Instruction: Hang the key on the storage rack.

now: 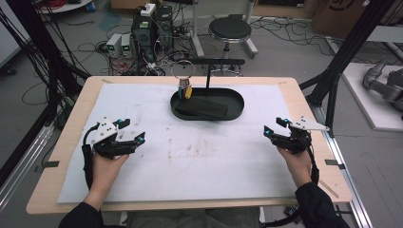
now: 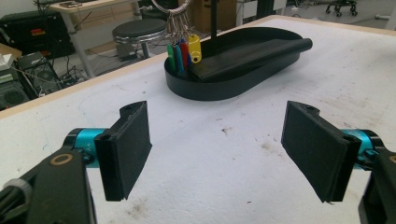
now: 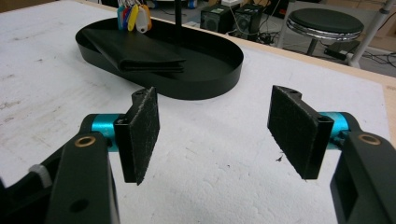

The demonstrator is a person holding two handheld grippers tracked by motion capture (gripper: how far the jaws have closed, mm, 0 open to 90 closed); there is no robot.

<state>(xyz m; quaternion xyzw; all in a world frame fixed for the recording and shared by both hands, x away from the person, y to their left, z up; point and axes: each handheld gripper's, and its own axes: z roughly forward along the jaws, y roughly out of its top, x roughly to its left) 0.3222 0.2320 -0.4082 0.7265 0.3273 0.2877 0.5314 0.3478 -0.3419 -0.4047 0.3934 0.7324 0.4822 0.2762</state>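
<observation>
A black oval tray [image 1: 237, 97] [image 2: 261, 84] [image 3: 219, 74] stands at the far middle of the white mat. In it lies a folded black wallet [image 1: 202, 108] [image 2: 252, 53] [image 3: 135, 53]. From a stand's arm above the tray's left end hangs a key ring with coloured tags [image 1: 184, 88] [image 2: 183, 49] [image 3: 133, 14]. My left gripper [image 1: 130, 130] [image 2: 217, 154] rests open at the mat's left, nothing between its pads. At the mat's right my right gripper [image 1: 275, 127] [image 3: 215, 135] is open and holds nothing. Both point toward the tray from well short of it.
The white mat [image 1: 190, 152] covers a wooden table [image 1: 71, 118]. A black stand post [image 1: 208, 73] rises from the tray's back. Behind the table are a round stool [image 1: 230, 29], computer boxes [image 1: 152, 28] and many cables on the floor. Black frame poles flank the table.
</observation>
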